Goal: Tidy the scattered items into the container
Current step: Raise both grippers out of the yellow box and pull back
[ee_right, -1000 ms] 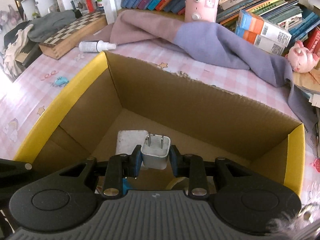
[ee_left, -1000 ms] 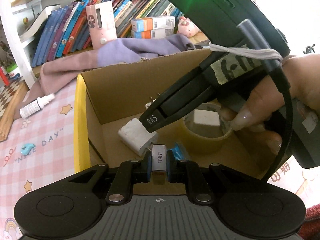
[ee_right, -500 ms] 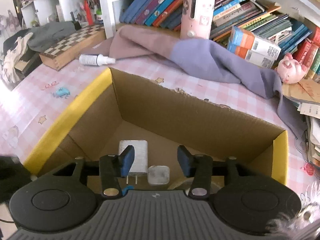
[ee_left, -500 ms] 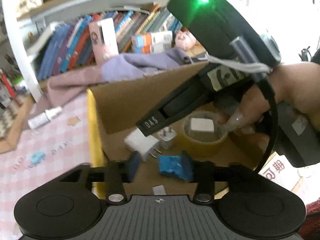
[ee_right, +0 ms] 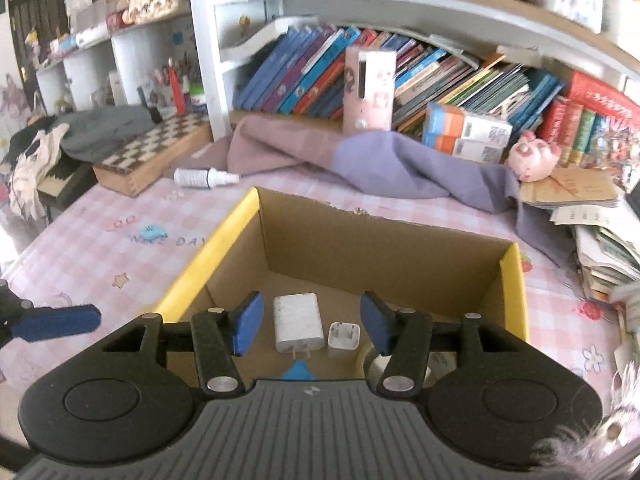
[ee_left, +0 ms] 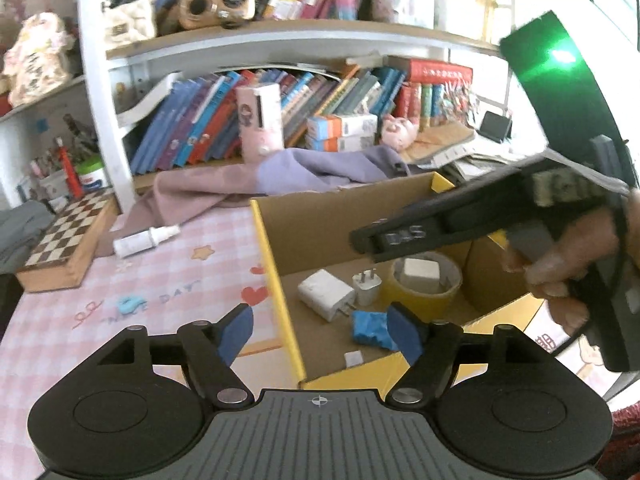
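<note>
A yellow-rimmed cardboard box (ee_left: 276, 280) (ee_right: 224, 248) stands on the pink checked table. Inside lie a large white charger (ee_left: 325, 293) (ee_right: 298, 322), a small white plug (ee_left: 365, 285) (ee_right: 343, 338), a yellow tape roll (ee_left: 424, 292) with a white block in it, a blue crumpled piece (ee_left: 370, 330) and a small silver item (ee_left: 354, 359). My left gripper (ee_left: 320, 330) is open and empty above the box's near left edge. My right gripper (ee_right: 310, 326) is open and empty above the box; its body shows in the left wrist view (ee_left: 480, 224).
A white spray bottle (ee_left: 144, 240) (ee_right: 204, 177) lies on the table beyond the box, near a chessboard box (ee_left: 64, 236) (ee_right: 156, 152). A purple cloth (ee_right: 380, 164) is draped behind the box. A small blue clip (ee_left: 129, 304) (ee_right: 150, 233) lies left of it. Bookshelves stand behind.
Both grippers opened and dropped their items into the box: the left let go of the silver item, the right the small white plug. Both have since risen and pulled back.
</note>
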A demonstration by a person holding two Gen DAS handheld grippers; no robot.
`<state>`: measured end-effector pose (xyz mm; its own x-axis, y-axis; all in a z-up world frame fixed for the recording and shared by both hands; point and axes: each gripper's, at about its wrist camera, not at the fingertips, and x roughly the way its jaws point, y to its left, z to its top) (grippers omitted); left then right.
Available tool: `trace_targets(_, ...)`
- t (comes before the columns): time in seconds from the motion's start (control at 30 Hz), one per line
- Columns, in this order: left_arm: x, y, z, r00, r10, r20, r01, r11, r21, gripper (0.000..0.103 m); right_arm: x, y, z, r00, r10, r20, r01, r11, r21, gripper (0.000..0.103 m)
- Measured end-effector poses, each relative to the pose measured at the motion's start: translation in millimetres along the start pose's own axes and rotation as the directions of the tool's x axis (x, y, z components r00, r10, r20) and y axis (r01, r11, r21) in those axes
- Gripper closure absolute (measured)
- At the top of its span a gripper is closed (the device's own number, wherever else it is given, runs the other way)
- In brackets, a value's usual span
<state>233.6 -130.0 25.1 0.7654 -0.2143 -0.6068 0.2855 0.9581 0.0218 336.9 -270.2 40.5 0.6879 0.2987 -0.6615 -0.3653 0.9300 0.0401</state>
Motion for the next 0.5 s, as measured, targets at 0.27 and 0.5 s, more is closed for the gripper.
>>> trace_targets(0.27,-32.8,21.8,-14.5,0.999,0.027,0.044,-0.025,0.999,-0.039,0.021,-46.6,22.2,-20.2,0.991,-0.078,0.111,0.075,0.997,0.037,0.05)
trace_targets(0.5,-52.5,38.3,-28.8,0.998,0.02,0.063,-0.016,0.998,-0.06,0.02,-72.4,41.4,-39.3,0.977,-0.151,0.148,0.142,0.987,0.074,0.049)
